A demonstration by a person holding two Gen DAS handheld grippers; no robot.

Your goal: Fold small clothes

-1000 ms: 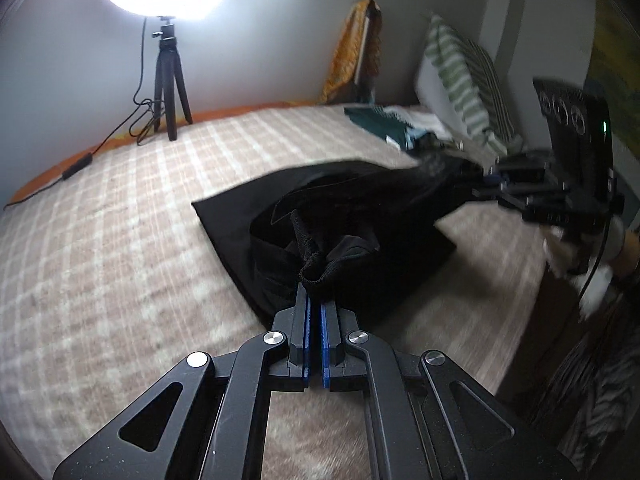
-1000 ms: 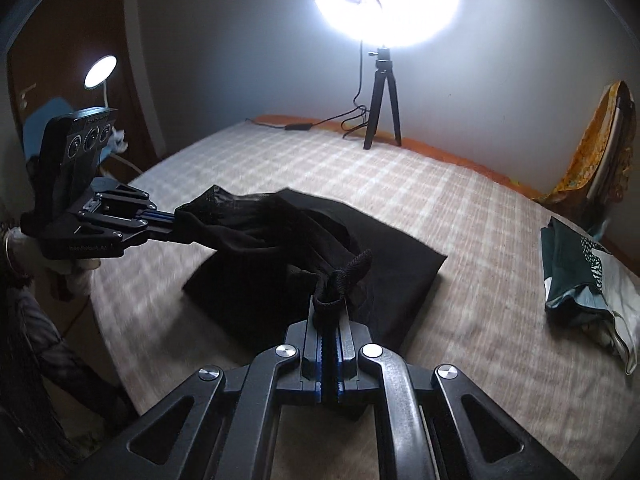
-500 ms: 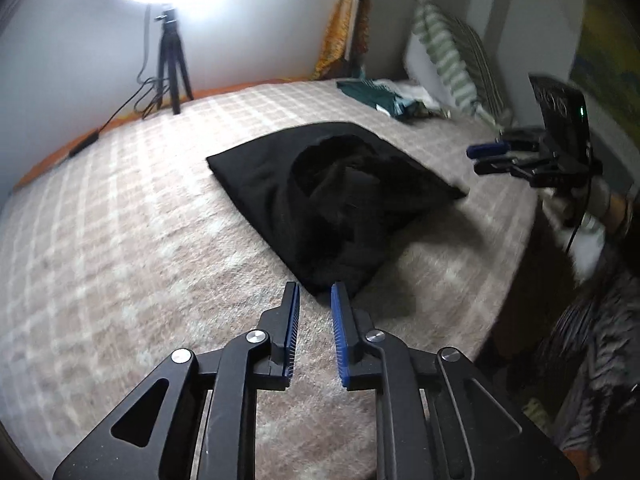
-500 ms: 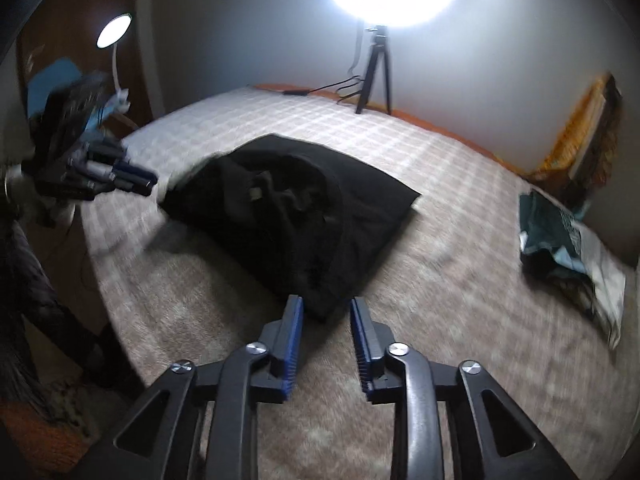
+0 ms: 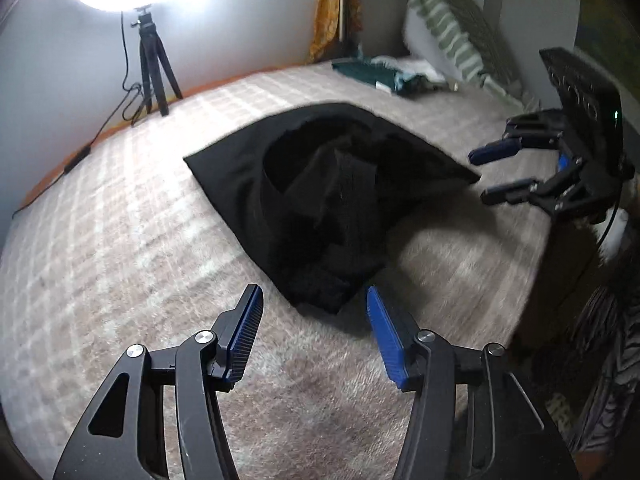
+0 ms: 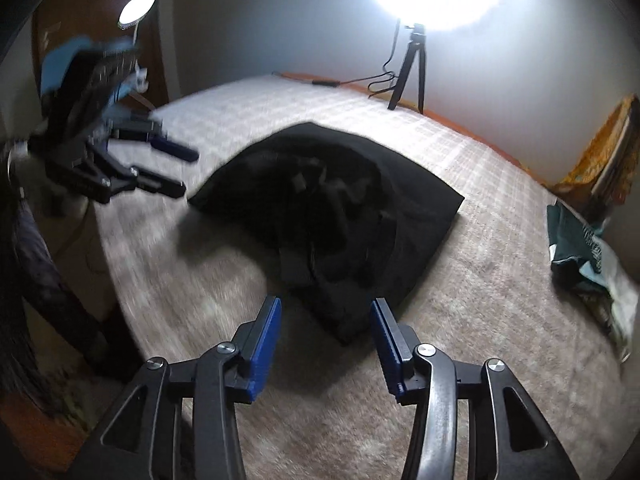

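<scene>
A black garment lies in a folded, rumpled heap on the checked beige bedspread. My left gripper hovers just short of the heap's near corner, its jaws opening, nothing between the blue pads. It also appears at the left of the right wrist view, blurred. My right gripper hangs over the opposite near corner, jaws opening and empty. In the left wrist view the right gripper sits at the right, beside the garment's pointed corner.
A ring light on a tripod stands at the bed's far edge with a trailing cable. Teal and white folded clothes lie near a striped pillow. An orange cloth leans on the wall. The bed's edge runs close to both grippers.
Both grippers were shut on the black garment and held it lifted; they have let go and opened wider, and the garment now lies on the bed. Both have drawn back and sunk.
</scene>
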